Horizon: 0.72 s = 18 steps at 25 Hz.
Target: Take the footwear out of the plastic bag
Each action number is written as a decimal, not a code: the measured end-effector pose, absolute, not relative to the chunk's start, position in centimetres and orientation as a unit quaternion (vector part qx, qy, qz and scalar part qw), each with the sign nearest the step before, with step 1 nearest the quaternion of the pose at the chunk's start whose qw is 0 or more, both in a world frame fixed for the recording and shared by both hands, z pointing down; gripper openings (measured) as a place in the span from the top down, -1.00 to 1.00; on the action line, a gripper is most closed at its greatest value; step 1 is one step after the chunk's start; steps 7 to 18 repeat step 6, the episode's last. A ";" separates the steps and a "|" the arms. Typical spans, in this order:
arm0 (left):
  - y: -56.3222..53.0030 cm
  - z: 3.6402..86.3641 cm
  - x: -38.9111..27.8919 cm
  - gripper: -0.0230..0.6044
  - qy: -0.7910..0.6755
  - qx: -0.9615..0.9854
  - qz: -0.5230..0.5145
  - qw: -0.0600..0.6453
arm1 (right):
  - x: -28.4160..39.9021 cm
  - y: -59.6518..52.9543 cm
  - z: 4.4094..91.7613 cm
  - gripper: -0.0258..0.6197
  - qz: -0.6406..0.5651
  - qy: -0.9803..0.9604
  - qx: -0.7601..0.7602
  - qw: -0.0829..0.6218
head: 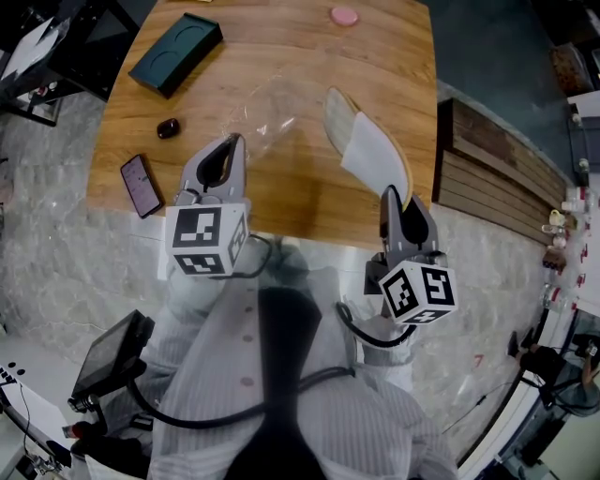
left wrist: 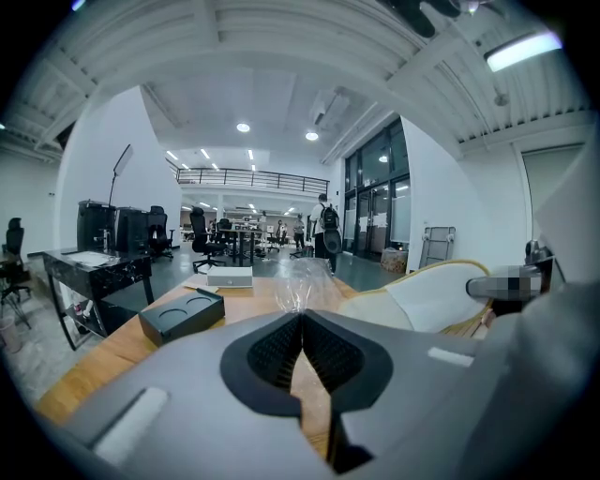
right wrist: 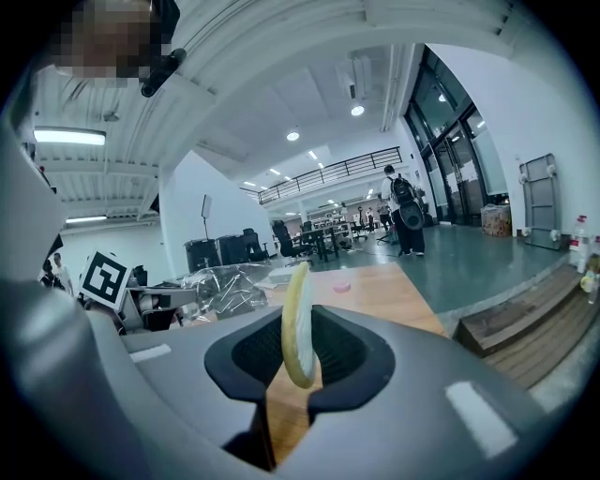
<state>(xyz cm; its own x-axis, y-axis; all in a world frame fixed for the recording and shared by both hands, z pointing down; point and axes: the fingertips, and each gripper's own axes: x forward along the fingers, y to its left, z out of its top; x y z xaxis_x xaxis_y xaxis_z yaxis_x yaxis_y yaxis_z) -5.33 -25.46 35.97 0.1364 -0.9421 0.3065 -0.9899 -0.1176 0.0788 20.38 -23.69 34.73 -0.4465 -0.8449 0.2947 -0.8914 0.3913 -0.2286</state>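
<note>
A white slipper with a yellow rim point(head: 367, 148) hangs above the wooden table point(head: 281, 202), outside the bag. My right gripper point(head: 392, 194) is shut on its near end. In the right gripper view the slipper point(right wrist: 298, 319) stands edge-on between the pads. The clear plastic bag point(head: 272, 112) lies crumpled on the table to its left. My left gripper point(head: 232, 142) is shut, its tips at the bag's near edge. I cannot tell whether film is pinched. In the left gripper view the bag point(left wrist: 302, 279) rises just past the gripper point(left wrist: 300, 323), with the slipper point(left wrist: 427, 295) to the right.
On the table lie a dark green box point(head: 176, 53) at the back left, a small dark object point(head: 168, 127), a phone point(head: 142, 185) near the left edge and a pink disc point(head: 344, 16) at the back. A slatted wooden bench point(head: 487, 178) stands right of the table.
</note>
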 end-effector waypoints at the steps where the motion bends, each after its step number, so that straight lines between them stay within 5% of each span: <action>1: -25.4 36.0 -5.4 0.92 -0.651 0.742 0.090 0.133 | 20.5 -23.7 34.7 0.67 0.178 -0.832 0.522 0.066; 18: -25.4 36.0 -5.4 0.92 -0.650 0.743 0.089 0.135 | 20.7 -23.6 34.7 0.67 0.180 -0.831 0.523 0.065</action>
